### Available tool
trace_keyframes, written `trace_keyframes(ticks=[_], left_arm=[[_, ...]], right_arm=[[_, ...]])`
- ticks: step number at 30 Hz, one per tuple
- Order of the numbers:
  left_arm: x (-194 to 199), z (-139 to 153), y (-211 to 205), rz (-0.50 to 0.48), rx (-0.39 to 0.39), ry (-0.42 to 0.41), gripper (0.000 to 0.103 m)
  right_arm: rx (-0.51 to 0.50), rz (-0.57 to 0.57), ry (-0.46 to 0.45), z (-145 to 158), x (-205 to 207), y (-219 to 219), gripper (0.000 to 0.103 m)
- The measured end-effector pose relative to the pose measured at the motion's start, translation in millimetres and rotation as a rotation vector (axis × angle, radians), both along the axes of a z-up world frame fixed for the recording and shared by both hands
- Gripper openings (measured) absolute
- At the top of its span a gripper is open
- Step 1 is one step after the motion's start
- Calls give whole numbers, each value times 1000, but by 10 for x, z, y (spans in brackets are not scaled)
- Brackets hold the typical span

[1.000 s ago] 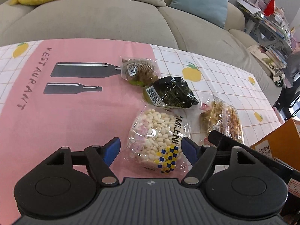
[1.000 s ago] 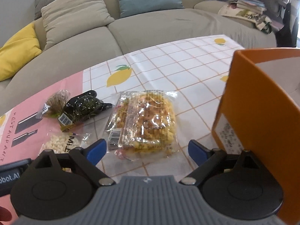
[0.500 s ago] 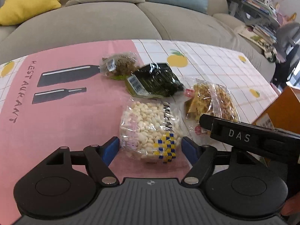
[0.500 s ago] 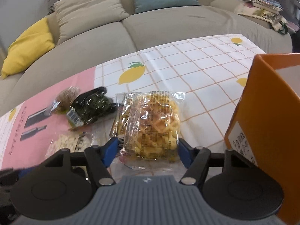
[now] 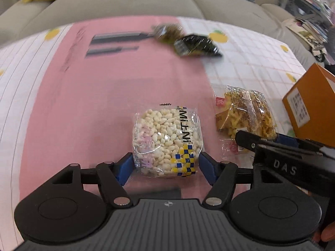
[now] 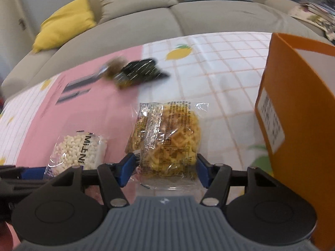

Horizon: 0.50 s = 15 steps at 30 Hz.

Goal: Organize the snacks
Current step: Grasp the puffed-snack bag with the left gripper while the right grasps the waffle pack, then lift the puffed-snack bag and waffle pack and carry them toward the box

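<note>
1. Slippage is the nearest risk: the left claw (image 5: 166, 167), jaws closing, pinches only the near end of the clear crinkly bag of white puffed rice (image 5: 166, 140); film could slide free.
2. Right claw (image 6: 165, 170), closing on the clear waffle-snack packet (image 6: 167, 140), may crush it.
3. Swinging toward the open orange cardboard box (image 6: 297, 113), either could clip its wall.
4. Farther across the pink-and-checked tabletop (image 5: 83, 104), a dark green packet (image 5: 196, 45) waits.
</note>
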<state>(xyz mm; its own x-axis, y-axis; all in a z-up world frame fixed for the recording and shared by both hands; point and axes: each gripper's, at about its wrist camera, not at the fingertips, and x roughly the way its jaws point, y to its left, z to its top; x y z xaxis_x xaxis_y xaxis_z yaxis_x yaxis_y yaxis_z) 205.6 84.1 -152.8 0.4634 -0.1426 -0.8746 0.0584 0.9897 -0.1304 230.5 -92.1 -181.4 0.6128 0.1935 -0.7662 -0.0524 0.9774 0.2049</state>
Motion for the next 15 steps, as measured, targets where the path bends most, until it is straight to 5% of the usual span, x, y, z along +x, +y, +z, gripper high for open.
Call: trace_keyframes(ticks=[9,13,15], left_arm=[[-424,-7,55,68,37,83,71],[-564,56,75,84,-46,-36,78],[-603,113,117,107,-80,-95,85]], right_arm=[[-27,119,24,41,-638,-67,61],[-45,127,1,36,-733,-78,66],[-69,122,-21,69,-737,-70,76]])
